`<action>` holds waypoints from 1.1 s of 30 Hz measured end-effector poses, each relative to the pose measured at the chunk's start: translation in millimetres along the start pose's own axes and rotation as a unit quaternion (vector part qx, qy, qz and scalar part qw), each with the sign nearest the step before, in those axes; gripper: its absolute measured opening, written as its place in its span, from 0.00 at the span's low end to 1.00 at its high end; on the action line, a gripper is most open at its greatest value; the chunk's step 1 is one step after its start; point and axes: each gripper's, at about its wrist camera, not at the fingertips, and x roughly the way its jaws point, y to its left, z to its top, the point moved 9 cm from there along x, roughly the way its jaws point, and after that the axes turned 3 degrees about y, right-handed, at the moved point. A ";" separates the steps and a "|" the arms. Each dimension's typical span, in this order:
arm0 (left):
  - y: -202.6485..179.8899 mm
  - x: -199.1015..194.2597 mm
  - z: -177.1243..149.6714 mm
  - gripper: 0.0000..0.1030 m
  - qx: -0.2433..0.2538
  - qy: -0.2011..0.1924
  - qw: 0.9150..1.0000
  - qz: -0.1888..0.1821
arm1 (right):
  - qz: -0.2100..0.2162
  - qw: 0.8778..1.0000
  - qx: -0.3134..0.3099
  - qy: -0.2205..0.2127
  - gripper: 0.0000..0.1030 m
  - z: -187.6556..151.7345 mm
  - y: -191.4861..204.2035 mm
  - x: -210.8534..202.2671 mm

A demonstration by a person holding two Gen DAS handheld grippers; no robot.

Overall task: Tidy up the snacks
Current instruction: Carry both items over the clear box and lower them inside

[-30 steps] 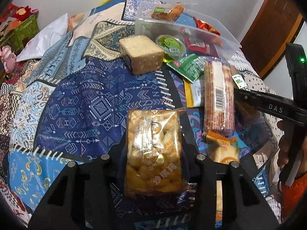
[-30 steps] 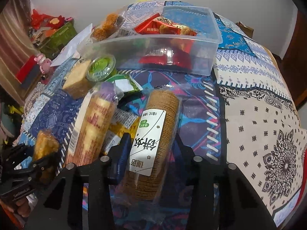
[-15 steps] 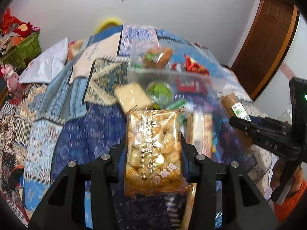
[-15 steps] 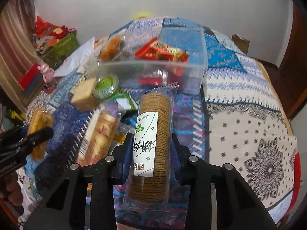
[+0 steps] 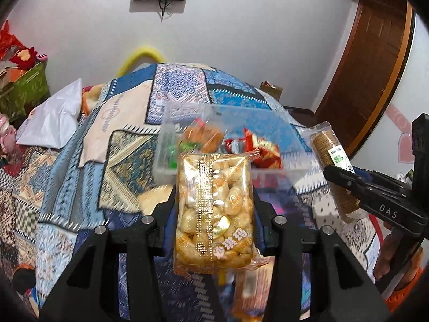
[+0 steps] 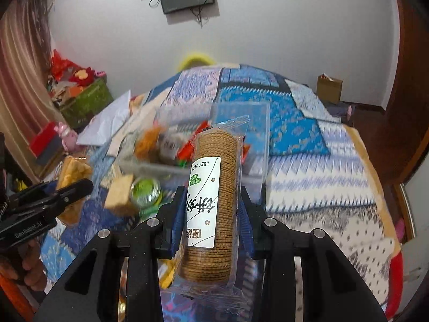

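Note:
My left gripper point(image 5: 214, 214) is shut on a clear pack of golden puffed snacks point(image 5: 213, 214), held above the patterned bedspread. My right gripper point(image 6: 211, 209) is shut on a clear sleeve of round brown biscuits point(image 6: 214, 201) with a white label, also raised. A clear plastic bin point(image 5: 270, 173) with orange and red snack packets lies ahead in both views point(image 6: 257, 145). In the left wrist view the right gripper point(image 5: 348, 182) with the biscuit sleeve point(image 5: 329, 166) is at the right. In the right wrist view the left gripper point(image 6: 67, 187) and its pack point(image 6: 72, 171) are at the left.
A tan block snack point(image 6: 119, 194) and a green-lidded cup point(image 6: 144, 191) lie on the bedspread point(image 6: 308, 161) before the bin. More packets lie under the grippers. A white pillow point(image 5: 53, 118), green box point(image 5: 24, 91), wooden door point(image 5: 375, 67) and cardboard box point(image 6: 328, 88) surround the bed.
Both grippers have lifted their snacks off the bedspread and tilted up, so the bin now sits ahead and the wall and screen show. Both stay shut on their packs.

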 end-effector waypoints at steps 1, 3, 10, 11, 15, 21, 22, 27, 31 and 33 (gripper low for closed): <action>-2.2 3.7 3.4 0.44 0.000 0.001 1.000 -0.001 | 0.000 1.000 0.000 -0.002 0.32 4.3 -2.2 1.7; -7.7 14.7 13.0 0.44 0.002 0.005 1.000 -0.004 | -0.001 1.000 0.000 -0.006 0.32 14.4 -5.8 7.6; -27.1 44.0 33.0 0.44 0.020 0.008 1.000 -0.014 | -0.007 1.000 0.003 -0.010 0.32 33.5 -16.7 26.8; -29.8 49.1 35.6 0.44 0.022 0.010 1.000 -0.015 | -0.008 1.000 0.005 -0.010 0.32 36.7 -19.4 31.1; -37.8 70.0 42.9 0.44 0.016 0.022 0.999 -0.025 | -0.011 1.000 0.011 -0.009 0.32 45.1 -27.0 44.1; -43.9 99.1 53.0 0.44 0.017 0.029 0.999 -0.023 | -0.012 1.000 0.014 0.005 0.32 49.1 -32.7 69.2; -43.6 102.6 55.6 0.44 0.020 0.029 0.999 -0.017 | -0.013 1.000 0.014 0.007 0.32 48.7 -33.4 71.6; -47.5 120.9 58.3 0.44 0.035 0.036 0.999 -0.004 | -0.009 1.000 0.015 0.020 0.32 45.0 -36.4 88.1; -38.1 135.9 52.9 0.44 0.033 0.044 0.998 0.020 | -0.010 0.999 0.008 0.030 0.31 39.1 -37.3 96.7; -35.2 135.7 51.0 0.44 0.026 0.042 0.999 0.014 | -0.015 0.999 0.000 0.028 0.31 37.7 -35.5 95.2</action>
